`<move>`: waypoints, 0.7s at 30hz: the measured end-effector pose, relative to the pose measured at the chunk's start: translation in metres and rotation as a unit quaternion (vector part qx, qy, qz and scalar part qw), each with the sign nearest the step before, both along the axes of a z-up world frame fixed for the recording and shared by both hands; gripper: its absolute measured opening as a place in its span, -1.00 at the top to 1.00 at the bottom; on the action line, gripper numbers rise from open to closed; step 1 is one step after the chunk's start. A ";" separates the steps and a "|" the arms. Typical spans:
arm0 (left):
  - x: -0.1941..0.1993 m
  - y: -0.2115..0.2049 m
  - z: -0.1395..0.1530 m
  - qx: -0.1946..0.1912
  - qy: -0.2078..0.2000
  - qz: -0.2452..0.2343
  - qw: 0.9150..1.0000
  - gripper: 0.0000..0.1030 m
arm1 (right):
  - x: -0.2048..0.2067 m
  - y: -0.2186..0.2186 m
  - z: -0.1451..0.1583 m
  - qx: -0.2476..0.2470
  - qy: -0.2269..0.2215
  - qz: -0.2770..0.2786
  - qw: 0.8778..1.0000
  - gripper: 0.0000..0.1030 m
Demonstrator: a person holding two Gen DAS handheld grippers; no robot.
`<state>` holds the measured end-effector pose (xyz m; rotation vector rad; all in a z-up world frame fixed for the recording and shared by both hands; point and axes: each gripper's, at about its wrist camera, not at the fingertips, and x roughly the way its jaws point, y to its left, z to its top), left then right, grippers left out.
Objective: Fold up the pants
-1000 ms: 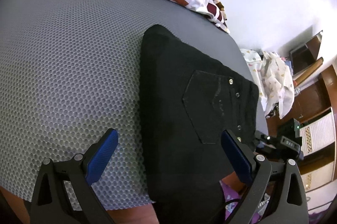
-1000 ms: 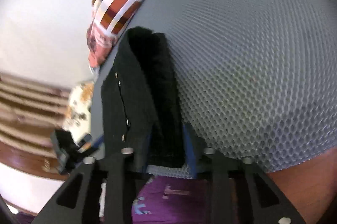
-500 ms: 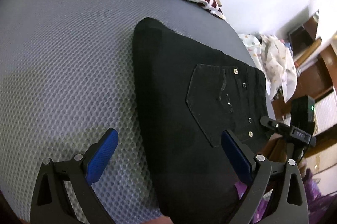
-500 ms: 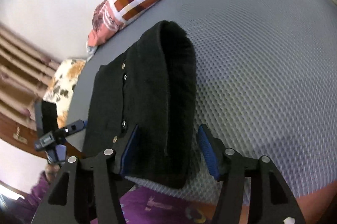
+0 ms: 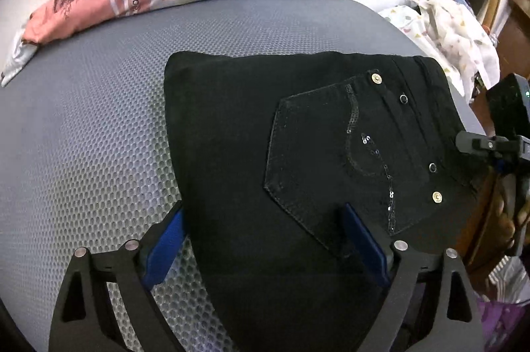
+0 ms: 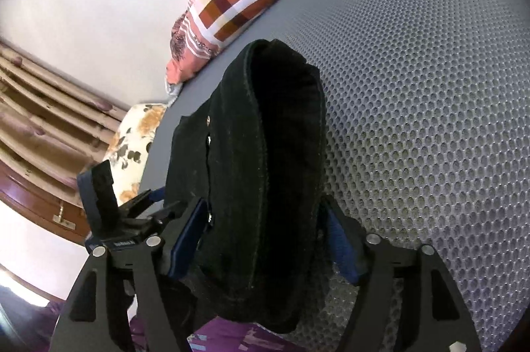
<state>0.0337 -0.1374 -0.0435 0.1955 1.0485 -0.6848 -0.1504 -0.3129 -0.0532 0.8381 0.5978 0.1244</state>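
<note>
Right gripper [image 6: 265, 239] jaws have just been opening, seemingly off folded pants [image 6: 265, 169].

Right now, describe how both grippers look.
Both match: the left gripper and right gripper each have two matte black fingers with triangular cut-outs, silver round bolt heads and blue pads on the inner faces. No cables or sleeves show.

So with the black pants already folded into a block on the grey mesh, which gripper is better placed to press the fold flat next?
Left, probably. The left gripper looks down on the flat pocket side of the black pants, its jaws just narrowing astride them. The right gripper faces the bulging folded edge, its jaws just opening off it.
</note>
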 end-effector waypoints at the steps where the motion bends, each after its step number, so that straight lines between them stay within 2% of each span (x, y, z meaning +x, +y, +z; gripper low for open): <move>1: 0.001 0.001 0.000 -0.002 0.000 0.000 1.000 -0.76 | 0.000 0.002 0.001 -0.005 -0.003 0.004 1.000 -0.43; 4: 0.002 0.000 -0.001 -0.001 -0.002 -0.002 1.000 -0.75 | 0.000 0.010 0.004 -0.024 -0.007 0.012 1.000 -0.54; 13: 0.001 -0.001 0.000 0.004 -0.005 -0.001 1.000 -0.75 | 0.011 0.019 0.009 -0.027 -0.005 0.028 0.999 -0.91; 17: 0.000 -0.002 0.000 0.007 -0.008 0.000 1.000 -0.75 | 0.016 0.017 0.010 -0.018 0.004 0.033 0.999 -0.93; 21: 0.000 -0.004 0.000 0.011 -0.009 0.002 1.000 -0.75 | 0.022 0.023 0.014 -0.053 0.013 0.045 0.998 -0.91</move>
